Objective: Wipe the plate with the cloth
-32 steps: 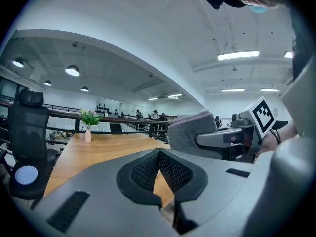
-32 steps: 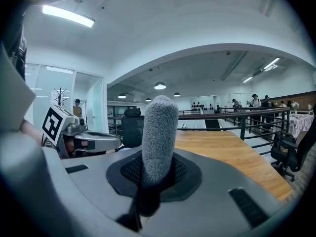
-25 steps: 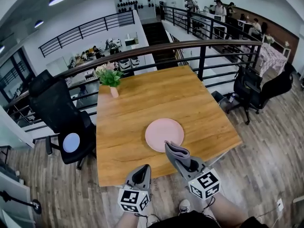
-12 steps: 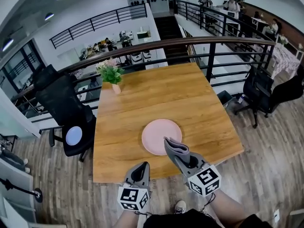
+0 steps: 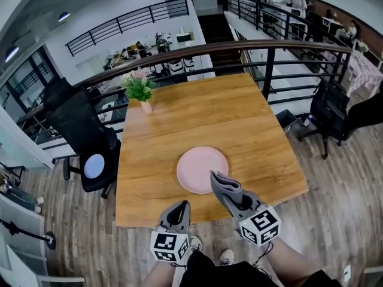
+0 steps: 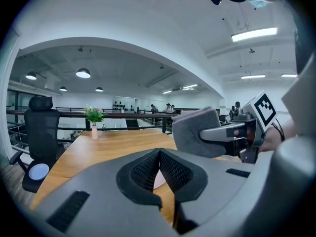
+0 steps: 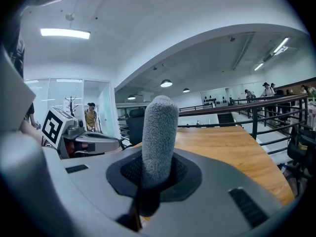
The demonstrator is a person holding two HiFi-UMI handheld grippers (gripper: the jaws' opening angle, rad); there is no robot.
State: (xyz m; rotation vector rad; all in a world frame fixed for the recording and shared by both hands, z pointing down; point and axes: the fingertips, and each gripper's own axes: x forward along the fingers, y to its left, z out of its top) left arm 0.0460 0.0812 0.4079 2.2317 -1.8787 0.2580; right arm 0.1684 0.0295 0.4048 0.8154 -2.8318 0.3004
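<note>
Honestly, the right gripper (image 5: 230, 195) was clenched on the cloth (image 5: 222, 184) at the near rim of the plate (image 5: 200, 167), and the left gripper (image 5: 181, 205) had its jaws closed on nothing nearby. Nothing pinned that plate, so a hard swipe could've skated it across the counter (image 5: 239, 124).

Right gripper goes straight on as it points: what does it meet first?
Probably the pink plate: the grey cloth in the right gripper points at its near rim, though height above the table is unclear.

Round pink plate (image 5: 200, 167) lies flat — folded grey cloth (image 5: 224, 187) by its near rim
</note>
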